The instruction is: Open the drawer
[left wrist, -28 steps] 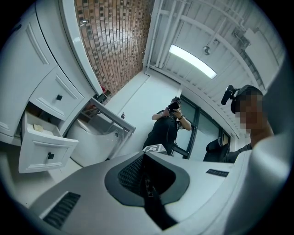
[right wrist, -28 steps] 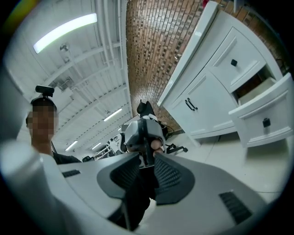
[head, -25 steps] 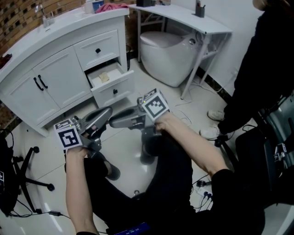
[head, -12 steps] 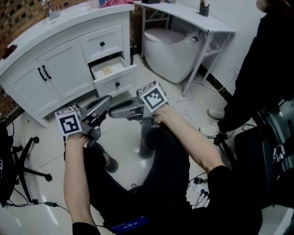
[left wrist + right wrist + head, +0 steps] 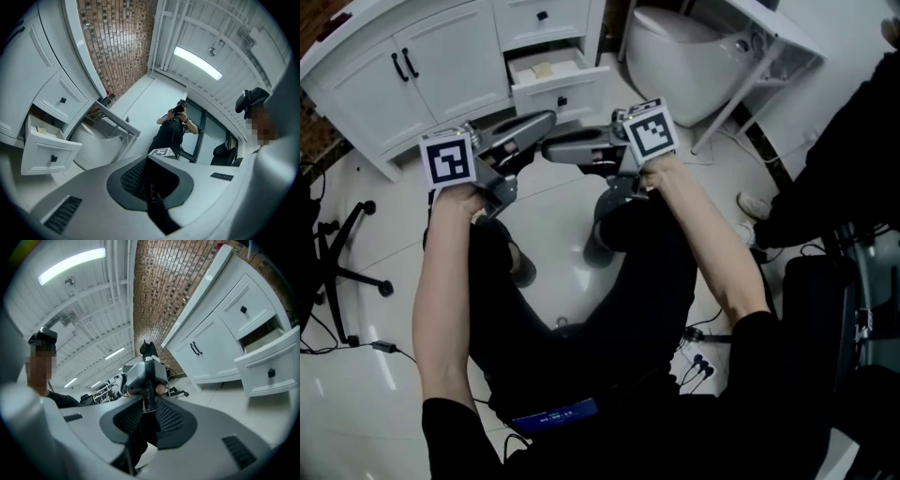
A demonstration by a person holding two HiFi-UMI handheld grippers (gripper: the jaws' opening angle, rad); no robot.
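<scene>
The white cabinet's lower drawer (image 5: pixel 555 82) stands pulled out, with a tan thing lying inside it. It also shows as the drawer (image 5: pixel 49 151) at the left of the left gripper view and as the drawer (image 5: pixel 271 365) at the right of the right gripper view. Both grippers hover over the floor in front of it, apart from it. My left gripper (image 5: pixel 547 119) points right, shut and empty. My right gripper (image 5: pixel 549 148) points left just below it. Its jaws have just been closing to a narrow slit, and nothing is between them.
A toilet (image 5: pixel 694 56) and a white table leg (image 5: pixel 741 84) stand right of the cabinet. An office chair base (image 5: pixel 342 253) is at the left. Another person (image 5: pixel 853 141) stands at the right, and cables (image 5: pixel 698 361) lie on the glossy floor.
The head camera has tipped further down, so cabinet and grippers sit higher in the picture. The hands keep their pose and the drawer stays equally far out.
</scene>
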